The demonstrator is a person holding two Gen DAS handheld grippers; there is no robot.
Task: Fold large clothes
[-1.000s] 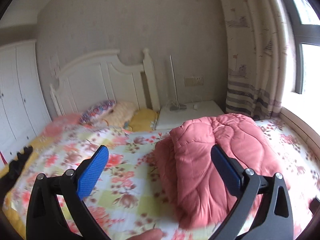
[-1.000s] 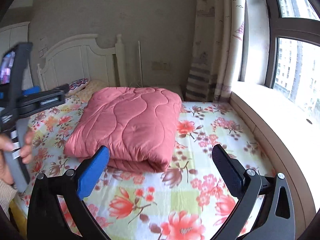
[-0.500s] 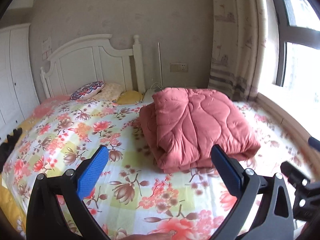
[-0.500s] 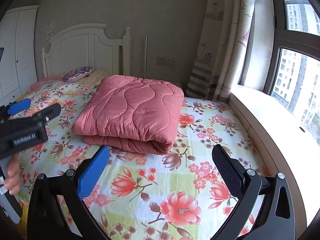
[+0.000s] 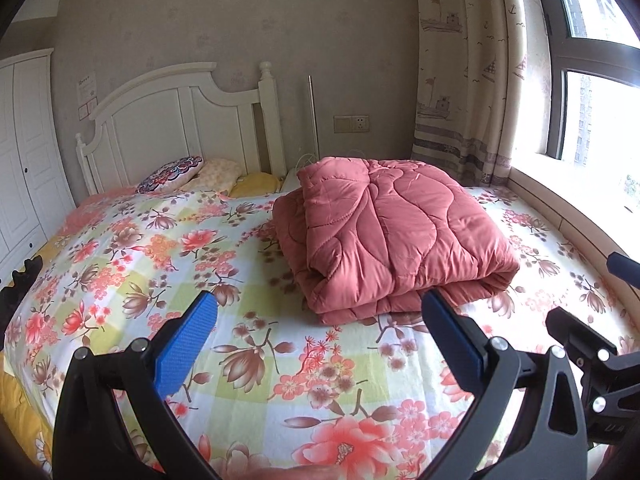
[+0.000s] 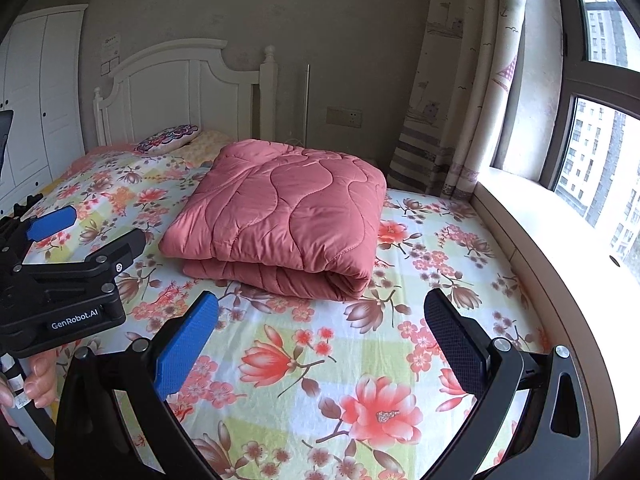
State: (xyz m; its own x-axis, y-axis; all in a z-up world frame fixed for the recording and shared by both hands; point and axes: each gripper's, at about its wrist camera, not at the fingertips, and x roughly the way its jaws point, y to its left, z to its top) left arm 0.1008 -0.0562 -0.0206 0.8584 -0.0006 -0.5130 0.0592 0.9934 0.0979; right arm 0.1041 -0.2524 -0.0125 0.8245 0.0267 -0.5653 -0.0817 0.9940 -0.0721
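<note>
Folded pink quilted comforter [image 5: 394, 236] lies on the floral-sheeted bed [image 5: 168, 264] near the curtained window side, while left hand-held gripper [image 5: 320, 336] and right hand-held gripper [image 6: 322, 332] hover spread wide, gripping nothing.

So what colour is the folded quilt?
Pinkish red quilt, clearest in the right wrist view.
</note>
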